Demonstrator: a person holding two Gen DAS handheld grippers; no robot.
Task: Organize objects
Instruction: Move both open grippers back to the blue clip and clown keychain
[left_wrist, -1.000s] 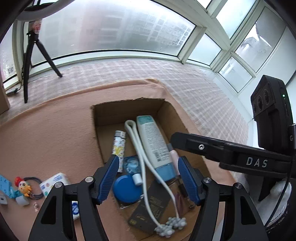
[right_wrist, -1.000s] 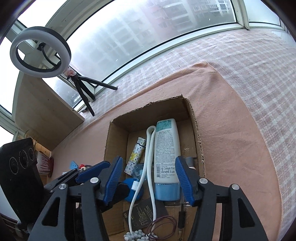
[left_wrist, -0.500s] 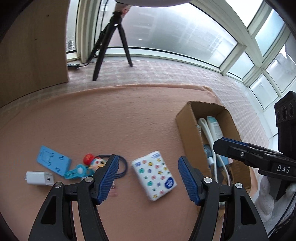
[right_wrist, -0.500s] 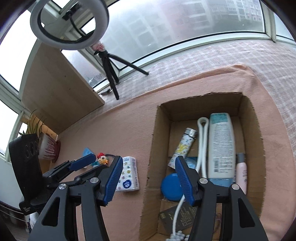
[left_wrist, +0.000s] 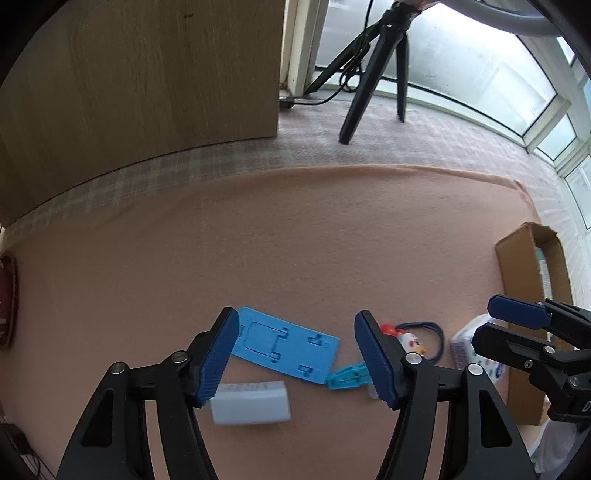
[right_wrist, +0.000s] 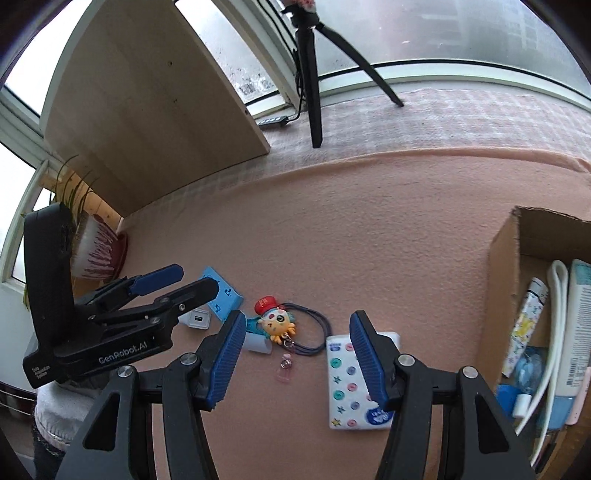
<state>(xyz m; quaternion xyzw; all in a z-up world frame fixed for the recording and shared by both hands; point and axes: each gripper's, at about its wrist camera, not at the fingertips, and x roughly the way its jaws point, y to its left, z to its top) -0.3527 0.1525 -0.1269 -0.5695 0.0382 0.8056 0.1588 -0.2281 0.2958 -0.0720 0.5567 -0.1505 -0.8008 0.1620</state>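
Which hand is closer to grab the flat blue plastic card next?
Left, probably. The left gripper, jaws closing with nothing pinched yet, is framed right over the flat blue plastic card. The right gripper frames the octopus keychain and spotted white tissue pack.

Both grippers are angled steeply down. The left gripper has its jaws closing with nothing pinched between them, and the right gripper sits about half open, empty too.
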